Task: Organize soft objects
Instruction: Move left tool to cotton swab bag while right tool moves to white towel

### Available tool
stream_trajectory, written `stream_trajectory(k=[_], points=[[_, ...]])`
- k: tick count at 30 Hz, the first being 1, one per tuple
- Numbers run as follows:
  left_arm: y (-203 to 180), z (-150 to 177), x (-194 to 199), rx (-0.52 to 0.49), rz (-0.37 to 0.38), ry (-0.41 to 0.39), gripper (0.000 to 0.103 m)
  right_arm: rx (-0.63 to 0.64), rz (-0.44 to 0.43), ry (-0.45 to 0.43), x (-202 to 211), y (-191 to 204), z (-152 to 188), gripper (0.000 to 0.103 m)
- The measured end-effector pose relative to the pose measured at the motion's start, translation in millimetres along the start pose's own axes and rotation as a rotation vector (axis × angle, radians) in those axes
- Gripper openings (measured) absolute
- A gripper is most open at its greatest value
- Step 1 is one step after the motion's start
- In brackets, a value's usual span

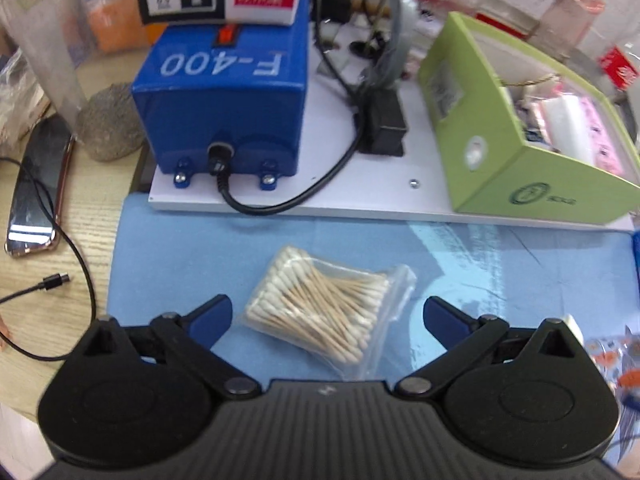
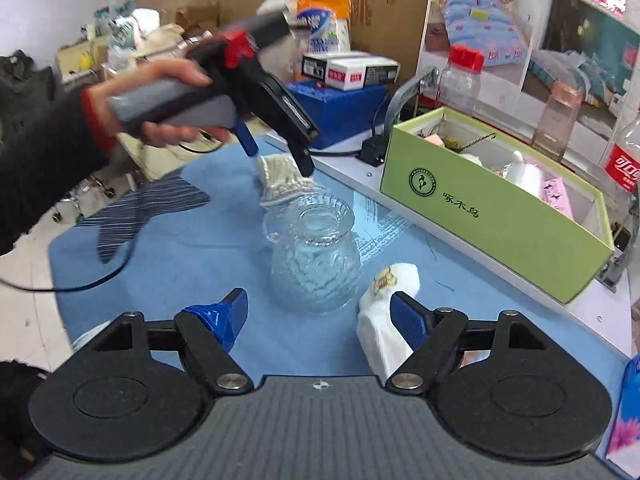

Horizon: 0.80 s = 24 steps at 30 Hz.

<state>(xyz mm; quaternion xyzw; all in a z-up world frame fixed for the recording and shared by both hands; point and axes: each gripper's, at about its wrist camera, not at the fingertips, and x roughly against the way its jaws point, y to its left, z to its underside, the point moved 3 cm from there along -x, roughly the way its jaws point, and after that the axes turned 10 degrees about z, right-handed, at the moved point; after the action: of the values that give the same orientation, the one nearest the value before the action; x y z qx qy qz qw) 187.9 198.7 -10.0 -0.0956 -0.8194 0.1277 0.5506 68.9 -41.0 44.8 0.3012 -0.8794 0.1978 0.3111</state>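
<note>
Your left gripper [image 1: 327, 312] points steeply down over the blue mat [image 1: 500, 276] on the counter, jaws wide apart and empty. The clear plastic bag of wooden cotton swabs [image 1: 320, 308] lies flat on the mat directly between the two blue fingertips, neither pad touching it. Behind it stand the blue metal box marked F-400 [image 1: 224, 108] and the open green cardboard box [image 1: 500, 152], both on a white board [image 1: 360, 204].

Your right gripper [image 2: 320, 316] is also spread apart, holding nothing. A white folded tissue packet [image 2: 384, 304] lies against its right fingertip; whether they touch is unclear. The ribbed clear glass jar [image 2: 314, 260] stands upright just ahead on the mat.
</note>
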Motion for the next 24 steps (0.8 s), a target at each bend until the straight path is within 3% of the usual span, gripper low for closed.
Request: stream_trajectory(k=[4, 8, 9, 11, 12, 15, 18, 24], points=[[-1.5, 16.9, 19.7, -0.068, 0.041, -0.019, 0.102, -0.010, 0.046, 0.087, -31.1, 3.4, -3.8, 0.065], [3.5, 7.4, 18.9, -0.067, 0.077, -0.033, 0.102, -0.076, 0.046, 0.202, -38.9, 5.9, 11.7, 0.065], [6.7, 11.1, 23.4, -0.067, 0.084, -0.036, 0.102, -0.100, -0.003, 0.239, -30.2, 11.4, 18.1, 0.065], [7.1, 10.1, 17.2, -0.080, 0.094, -0.041, 0.102, -0.178, -0.190, 0.285, -1.9, 23.3, 33.9, 0.065], [6.7, 9.3, 15.9, -0.078, 0.098, -0.045, 0.102, -0.208, -0.222, 0.285, 12.1, 25.4, 38.2, 0.065], [1.4, 7.0, 13.8, -0.079, 0.113, -0.046, 0.102, -0.185, -0.069, 0.214, 34.2, 24.4, 36.4, 0.065], [-6.2, 11.8, 15.1, -0.096, 0.103, -0.040, 0.102, -0.144, 0.101, 0.148, 23.6, 18.4, 33.3, 0.065], [-10.9, 25.1, 18.4, -0.127, 0.060, -0.026, 0.102, -0.066, 0.140, 0.074, -11.7, 17.6, 26.4, 0.065]])
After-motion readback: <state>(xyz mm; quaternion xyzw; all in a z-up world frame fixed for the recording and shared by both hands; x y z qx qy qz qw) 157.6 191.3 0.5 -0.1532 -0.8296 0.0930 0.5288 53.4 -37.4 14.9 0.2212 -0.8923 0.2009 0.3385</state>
